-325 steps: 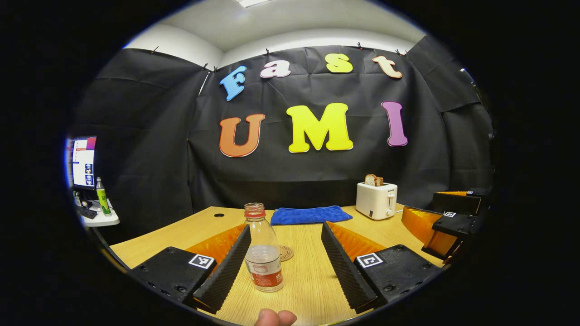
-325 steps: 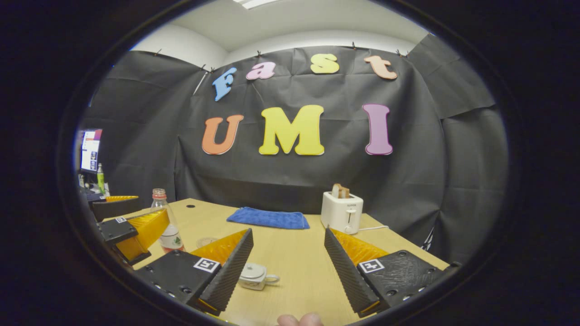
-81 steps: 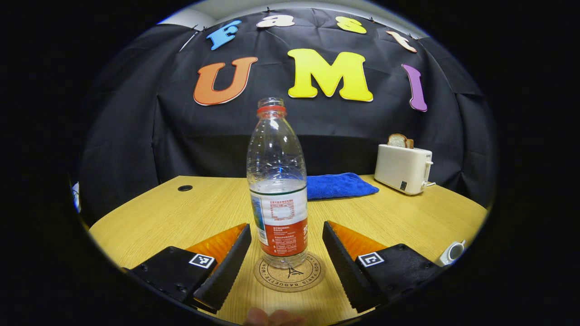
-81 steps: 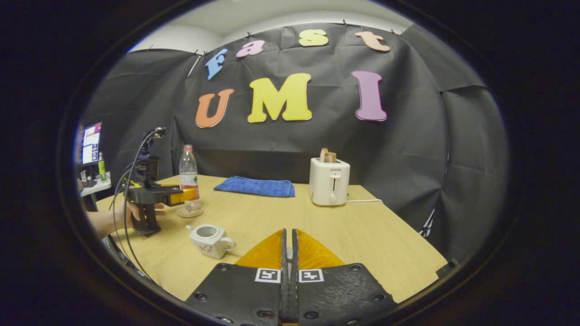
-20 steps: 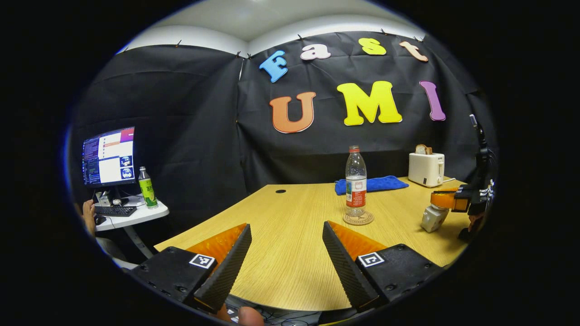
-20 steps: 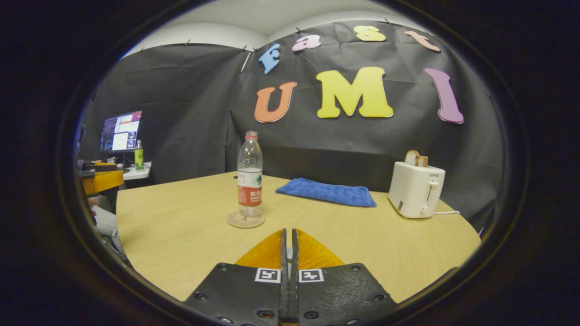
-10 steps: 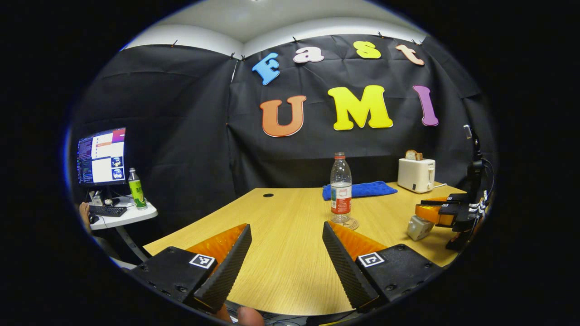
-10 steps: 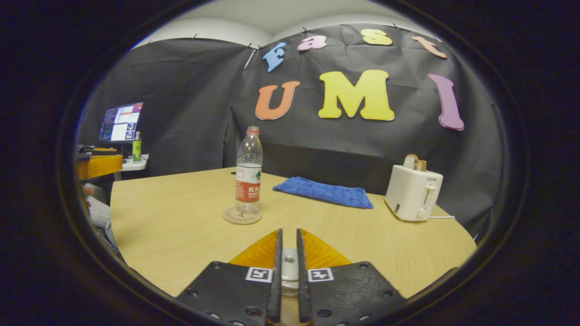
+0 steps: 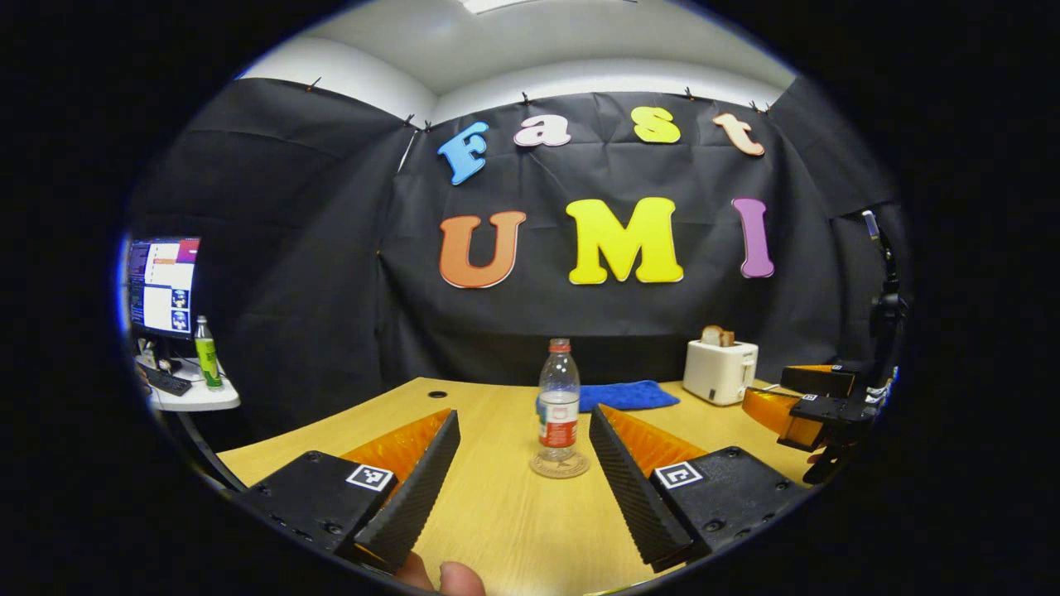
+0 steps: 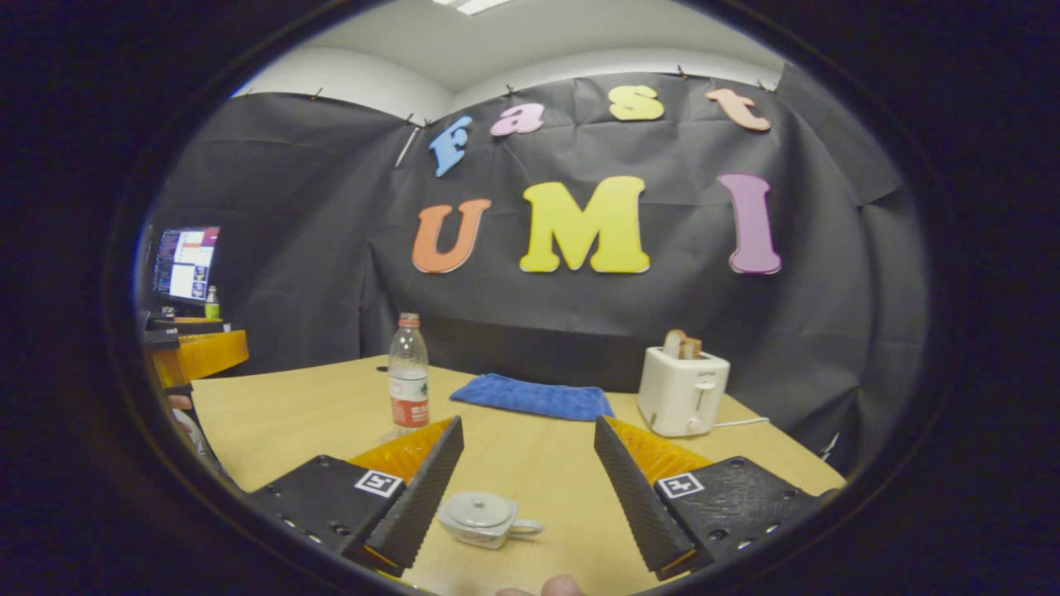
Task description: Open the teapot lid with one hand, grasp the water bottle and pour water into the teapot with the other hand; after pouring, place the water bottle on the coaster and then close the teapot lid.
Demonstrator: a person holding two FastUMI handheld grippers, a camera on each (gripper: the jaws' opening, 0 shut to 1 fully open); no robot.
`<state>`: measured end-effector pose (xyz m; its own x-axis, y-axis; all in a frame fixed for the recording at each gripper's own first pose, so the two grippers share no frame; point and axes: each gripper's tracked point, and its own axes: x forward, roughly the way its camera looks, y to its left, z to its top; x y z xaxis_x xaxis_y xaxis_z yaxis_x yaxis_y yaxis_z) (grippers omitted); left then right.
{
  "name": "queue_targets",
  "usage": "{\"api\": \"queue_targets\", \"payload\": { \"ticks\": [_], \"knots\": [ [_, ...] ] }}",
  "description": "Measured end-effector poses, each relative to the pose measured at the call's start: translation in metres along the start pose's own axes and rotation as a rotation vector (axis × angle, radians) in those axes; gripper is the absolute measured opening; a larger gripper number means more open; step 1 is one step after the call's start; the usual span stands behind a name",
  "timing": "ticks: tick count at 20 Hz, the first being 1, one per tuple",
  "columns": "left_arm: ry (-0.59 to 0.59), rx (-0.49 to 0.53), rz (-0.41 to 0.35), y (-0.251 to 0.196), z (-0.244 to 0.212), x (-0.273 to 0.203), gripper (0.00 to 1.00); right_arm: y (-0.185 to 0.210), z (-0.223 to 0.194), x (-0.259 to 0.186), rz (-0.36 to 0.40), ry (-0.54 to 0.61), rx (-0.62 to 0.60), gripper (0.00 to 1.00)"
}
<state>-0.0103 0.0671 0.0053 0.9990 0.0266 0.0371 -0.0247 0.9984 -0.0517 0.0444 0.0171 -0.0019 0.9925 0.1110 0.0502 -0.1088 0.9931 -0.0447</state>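
Right gripper view: the right gripper (image 10: 527, 484) has its fingers spread wide and holds nothing; half a second ago they were nearly closed around the lid knob.
Teapot: the teapot (image 10: 486, 519) sits on the counter (image 10: 546, 455) between and just below the right gripper's fingers, lid (image 10: 479, 507) seated on it.
Meaning: the lid is released and back on, so by my reading the last step is done and the task looks complete.
Left gripper: the left gripper (image 9: 525, 472) is wide open and empty, drawn back toward the near edge of the counter.
Water bottle: the water bottle (image 9: 559, 399) stands upright on the coaster (image 9: 560, 467), straight ahead of the left gripper and well apart from its fingers; it has no cap, and its water level cannot be made out at this distance.
Teapot contents: hidden under the lid, so I cannot tell how full it is.
Toaster: the toaster (image 10: 683, 391), ahead and right of the right gripper, holds slices of bread.
Cloth: a blue cloth (image 10: 532, 396) lies beyond the teapot.
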Motion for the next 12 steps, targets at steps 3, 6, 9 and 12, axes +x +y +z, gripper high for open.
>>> {"api": "queue_targets", "payload": {
  "ticks": [3, 6, 9, 12],
  "knots": [
    [0.001, 0.023, -0.041, -0.025, 0.003, 0.008, 0.98, -0.027, 0.021, -0.028, -0.113, -0.021, -0.016, 0.95],
    [0.025, -0.013, -0.071, -0.047, 0.000, 0.008, 0.98, -0.036, 0.025, -0.052, -0.174, -0.021, 0.018, 0.95],
    [0.014, 0.013, -0.063, -0.045, 0.006, 0.003, 0.98, -0.035, 0.015, -0.060, -0.185, -0.017, 0.055, 0.96],
    [0.009, 0.008, -0.078, -0.047, 0.009, -0.002, 0.99, -0.034, 0.013, -0.063, -0.188, -0.007, 0.083, 0.97]
  ]
}}
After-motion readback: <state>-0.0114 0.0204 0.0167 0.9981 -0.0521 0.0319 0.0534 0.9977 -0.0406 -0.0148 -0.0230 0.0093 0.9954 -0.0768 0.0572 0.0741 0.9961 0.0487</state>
